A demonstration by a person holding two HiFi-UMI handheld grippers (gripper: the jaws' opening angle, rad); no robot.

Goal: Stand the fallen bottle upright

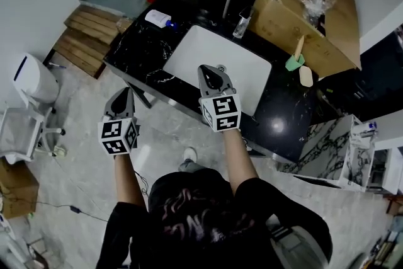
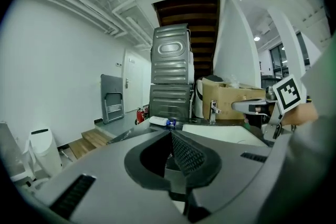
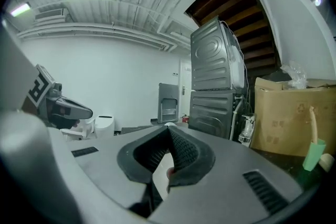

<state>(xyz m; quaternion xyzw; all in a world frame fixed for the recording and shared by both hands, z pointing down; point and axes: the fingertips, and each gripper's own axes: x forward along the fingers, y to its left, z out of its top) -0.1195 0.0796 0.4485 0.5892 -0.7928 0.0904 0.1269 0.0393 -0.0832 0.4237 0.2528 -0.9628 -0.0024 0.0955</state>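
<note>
Left tongs point(image 2: 171, 136): pressed together, empty.
Right tongs point(image 3: 169, 134): pressed together, empty.
White plastic bottle with blue cap point(image 1: 157, 18): lying on its side, far left corner of black marble tabletop point(image 1: 284, 118).

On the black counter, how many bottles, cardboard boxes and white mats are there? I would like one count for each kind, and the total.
Bottles: 2 (fallen white bottle, upright clear bottle)
Cardboard box: 1
White mat: 1
Total: 4
</note>
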